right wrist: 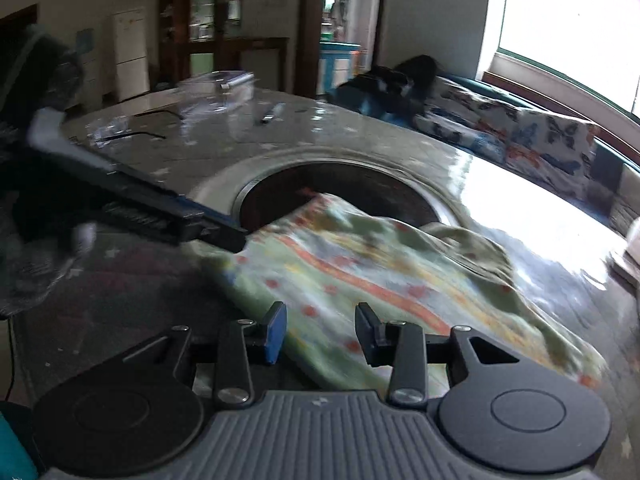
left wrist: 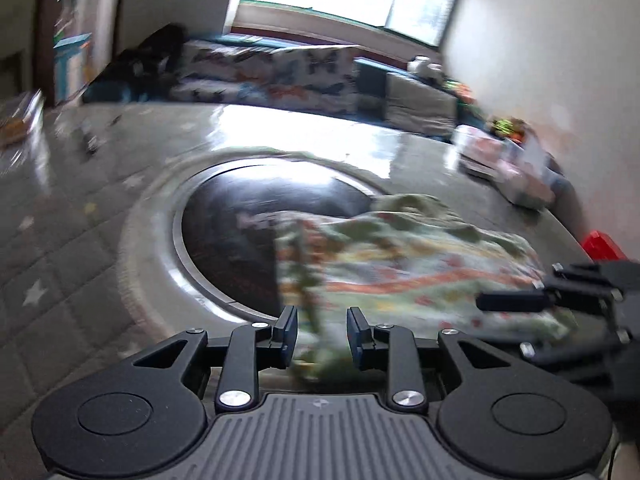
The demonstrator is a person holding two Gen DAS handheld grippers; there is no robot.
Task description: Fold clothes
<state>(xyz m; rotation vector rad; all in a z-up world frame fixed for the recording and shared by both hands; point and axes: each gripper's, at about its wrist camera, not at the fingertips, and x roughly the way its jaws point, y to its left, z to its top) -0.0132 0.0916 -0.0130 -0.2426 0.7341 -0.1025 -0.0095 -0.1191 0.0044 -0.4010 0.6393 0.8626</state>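
Observation:
A light green garment (left wrist: 400, 264) (right wrist: 380, 272) with orange stripes and small coloured spots lies crumpled on the grey table (left wrist: 60, 240) (right wrist: 320, 132). It partly covers a round dark inset (left wrist: 240, 232) (right wrist: 360, 184) with a metal rim. My left gripper (left wrist: 322, 330) stands with its jaws apart at the garment's near left edge, and a bunched strip of cloth runs between them. My right gripper (right wrist: 322, 332) is also open, low over the garment's near edge, with cloth showing in the gap. Each view shows the other gripper's fingers (left wrist: 512, 302) (right wrist: 208, 228) reaching onto the cloth. Both views are blurred.
A butterfly-print cushioned bench (left wrist: 280, 72) (right wrist: 520, 136) runs behind the table under a bright window. Packets (left wrist: 512, 160) and a red object (left wrist: 600, 244) sit at the table's right side. A clear plastic box (right wrist: 216, 84), a pen (right wrist: 272, 114) and a thin cable (right wrist: 140, 134) lie at its far left.

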